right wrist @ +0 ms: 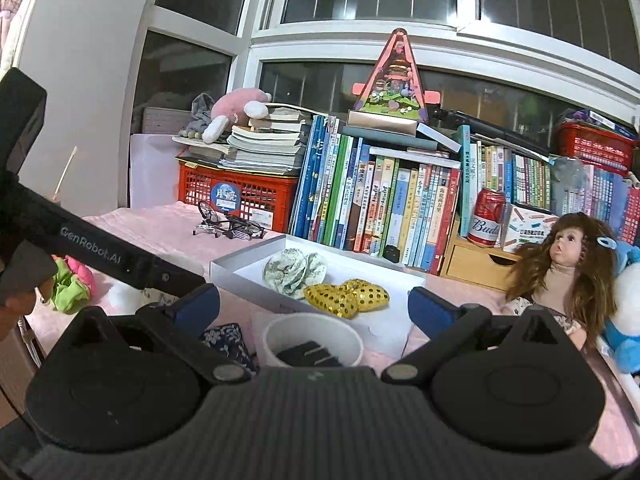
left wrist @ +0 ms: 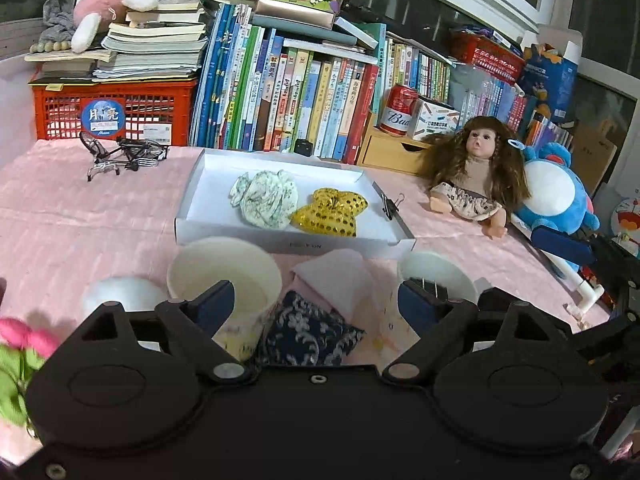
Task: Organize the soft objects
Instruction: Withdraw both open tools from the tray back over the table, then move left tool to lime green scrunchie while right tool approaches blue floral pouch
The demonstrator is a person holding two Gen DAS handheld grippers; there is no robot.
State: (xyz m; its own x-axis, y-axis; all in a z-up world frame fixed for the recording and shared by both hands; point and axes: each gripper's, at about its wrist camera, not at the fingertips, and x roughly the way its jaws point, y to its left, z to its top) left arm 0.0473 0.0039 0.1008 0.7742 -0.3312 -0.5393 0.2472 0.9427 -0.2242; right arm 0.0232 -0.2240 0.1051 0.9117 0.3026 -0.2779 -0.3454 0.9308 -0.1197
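Both grippers stand wide open, holding nothing. The left gripper (left wrist: 316,296) hangs over a dark pouch (left wrist: 310,330) between its fingers. Best to settle lower, centre the pouch, close gently on its bulk, then carry it to the tray (left wrist: 192,196) ahead. The tray holds two soft things: one green bundle (left wrist: 266,198), one gold heart (left wrist: 330,212). Two cups (left wrist: 224,276) flank the pouch. The right gripper (right wrist: 314,308) hovers over the other cup.
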